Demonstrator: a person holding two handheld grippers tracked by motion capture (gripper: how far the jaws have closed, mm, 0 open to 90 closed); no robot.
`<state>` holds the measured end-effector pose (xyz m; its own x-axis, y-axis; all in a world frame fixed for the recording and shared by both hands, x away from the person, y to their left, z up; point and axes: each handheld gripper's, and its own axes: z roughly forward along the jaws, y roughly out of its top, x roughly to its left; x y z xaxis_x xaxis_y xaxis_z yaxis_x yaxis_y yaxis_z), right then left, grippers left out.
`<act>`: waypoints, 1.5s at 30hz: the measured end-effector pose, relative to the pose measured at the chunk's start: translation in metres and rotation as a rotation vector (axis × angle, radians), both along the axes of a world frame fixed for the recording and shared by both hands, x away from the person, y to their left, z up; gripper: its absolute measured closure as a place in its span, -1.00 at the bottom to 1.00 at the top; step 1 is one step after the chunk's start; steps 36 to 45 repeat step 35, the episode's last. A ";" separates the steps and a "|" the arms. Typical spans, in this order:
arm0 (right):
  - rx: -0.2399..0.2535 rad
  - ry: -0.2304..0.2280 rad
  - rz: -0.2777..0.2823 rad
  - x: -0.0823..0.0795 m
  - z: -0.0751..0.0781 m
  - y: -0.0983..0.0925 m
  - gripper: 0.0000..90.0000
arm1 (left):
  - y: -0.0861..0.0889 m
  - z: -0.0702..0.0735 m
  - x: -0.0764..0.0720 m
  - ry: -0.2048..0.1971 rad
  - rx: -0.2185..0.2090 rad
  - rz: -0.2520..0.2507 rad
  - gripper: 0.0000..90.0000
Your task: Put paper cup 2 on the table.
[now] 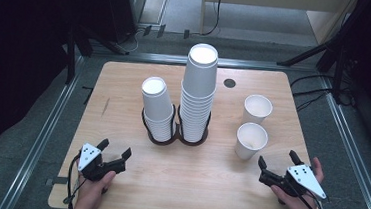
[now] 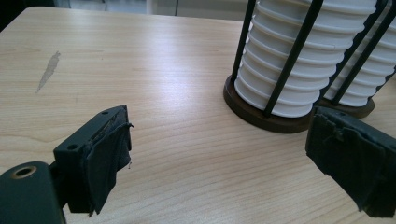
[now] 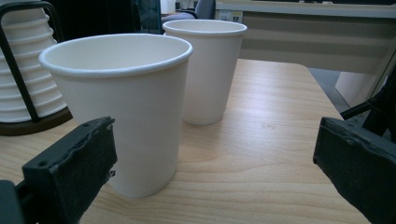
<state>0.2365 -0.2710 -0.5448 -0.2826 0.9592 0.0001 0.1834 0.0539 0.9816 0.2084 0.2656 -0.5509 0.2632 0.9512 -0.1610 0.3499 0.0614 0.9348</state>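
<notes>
Wooden table [image 1: 125,84], bare grain at front. Tall cup stack [image 1: 198,93] at center, shorter stack [image 1: 157,112] at its 9 o'clock, both in black racks. Two upright cups at 3 o'clock: far cup [image 1: 257,109], near cup [image 1: 251,141], seemingly apart. Right gripper [image 1: 277,167], jaws apart, near cup just ahead. Left gripper [image 1: 114,151], jaws apart, empty.

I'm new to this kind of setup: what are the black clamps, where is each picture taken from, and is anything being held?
A person holds a hand tool with two black jaws in each hand: the left gripper and the right gripper. One camera looks down from above; the other two ride on the tools and look along their jaws. On the wooden table stand two stacks of upside-down paper cups in black racks and two loose upright cups; the nearer cup stands just ahead of the right tool. Both pairs of jaws are open and hold nothing.
</notes>
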 end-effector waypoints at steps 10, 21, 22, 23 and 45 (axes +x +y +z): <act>-0.018 0.008 -0.007 0.002 -0.003 0.003 -1.00 | 0.001 0.000 -0.001 -0.002 -0.006 -0.004 -0.84; -0.026 0.007 -0.009 0.002 -0.003 0.006 -1.00 | 0.001 0.000 -0.001 -0.001 -0.007 -0.006 -0.84; -0.026 0.008 -0.010 0.002 -0.003 0.006 -1.00 | 0.001 0.000 -0.001 -0.001 -0.006 -0.005 -0.84; -0.024 0.009 -0.012 0.002 -0.003 0.006 -1.00 | 0.001 0.000 -0.001 -0.001 -0.006 -0.005 -0.84; -0.019 0.005 -0.009 0.003 -0.003 0.005 -1.00 | 0.000 0.000 -0.001 -0.003 -0.005 -0.002 -0.84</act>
